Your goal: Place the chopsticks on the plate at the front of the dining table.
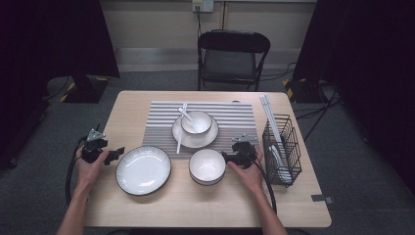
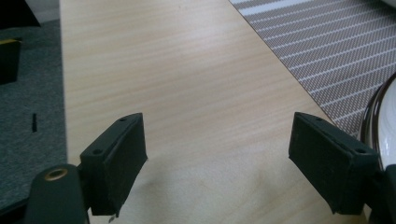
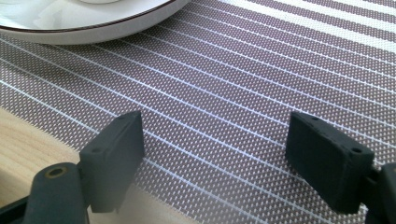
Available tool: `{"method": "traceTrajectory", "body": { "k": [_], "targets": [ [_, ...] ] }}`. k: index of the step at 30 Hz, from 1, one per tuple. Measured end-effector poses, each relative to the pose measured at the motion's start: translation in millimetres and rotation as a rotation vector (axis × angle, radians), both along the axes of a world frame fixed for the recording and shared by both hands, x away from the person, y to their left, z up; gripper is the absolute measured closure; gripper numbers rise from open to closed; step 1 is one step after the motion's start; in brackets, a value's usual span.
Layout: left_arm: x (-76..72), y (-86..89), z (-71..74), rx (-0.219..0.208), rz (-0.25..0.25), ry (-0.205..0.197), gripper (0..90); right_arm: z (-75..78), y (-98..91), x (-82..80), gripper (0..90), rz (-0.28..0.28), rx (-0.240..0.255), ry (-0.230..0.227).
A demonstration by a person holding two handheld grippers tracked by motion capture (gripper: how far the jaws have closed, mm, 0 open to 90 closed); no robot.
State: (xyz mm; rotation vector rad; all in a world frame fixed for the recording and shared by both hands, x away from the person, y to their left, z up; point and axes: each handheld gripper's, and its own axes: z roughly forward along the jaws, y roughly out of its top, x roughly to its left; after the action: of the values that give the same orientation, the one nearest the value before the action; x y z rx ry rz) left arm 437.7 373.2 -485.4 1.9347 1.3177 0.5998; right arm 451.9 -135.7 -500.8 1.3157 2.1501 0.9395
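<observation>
Both grippers poised, jaws apart and empty — left gripper (image 1: 113, 155) just beside the plate (image 1: 143, 170), right gripper (image 1: 229, 157) beside the bowl (image 1: 207, 166), at the mat (image 1: 161, 132) edge. Approach each rim level, one jaw under — close only once seated.

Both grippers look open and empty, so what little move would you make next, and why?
Probably slide the left gripper right onto the rim of the large white dark-rimmed plate: its jaws stand open just beside that rim, while the right gripper waits open beside the small white bowl.
</observation>
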Motion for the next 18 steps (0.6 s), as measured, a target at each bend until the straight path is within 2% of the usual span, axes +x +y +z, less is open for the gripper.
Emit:
{"method": "traceTrajectory", "body": {
  "k": [1,2,5,7,9,18],
  "targets": [
    [0.6,-0.2,-3.6,0.002,0.003,0.017,18.8,0.0,0.0,0.0,18.9,-0.001,0.001,0.0],
    [1.1,-0.1,-4.7,0.021,-0.001,0.025,18.7,0.0,0.0,0.0,18.9,-0.001,0.001,0.0],
    [2.0,0.0,-7.2,0.01,0.001,0.032,18.7,0.0,0.0,0.0,19.0,-0.001,0.0,0.0],
    [2.5,1.2,-9.0,0.01,-0.002,0.051,18.7,0.0,0.0,0.0,18.9,0.0,0.0,0.0],
    [3.1,-0.3,-12.6,0.031,0.002,0.061,18.7,0.0,0.0,0.0,19.0,0.0,0.0,0.0],
    [3.4,3.9,-16.2,0.035,0.003,0.043,16.6,0.0,0.0,0.0,18.9,0.0,0.0,0.0]
  ]
}}
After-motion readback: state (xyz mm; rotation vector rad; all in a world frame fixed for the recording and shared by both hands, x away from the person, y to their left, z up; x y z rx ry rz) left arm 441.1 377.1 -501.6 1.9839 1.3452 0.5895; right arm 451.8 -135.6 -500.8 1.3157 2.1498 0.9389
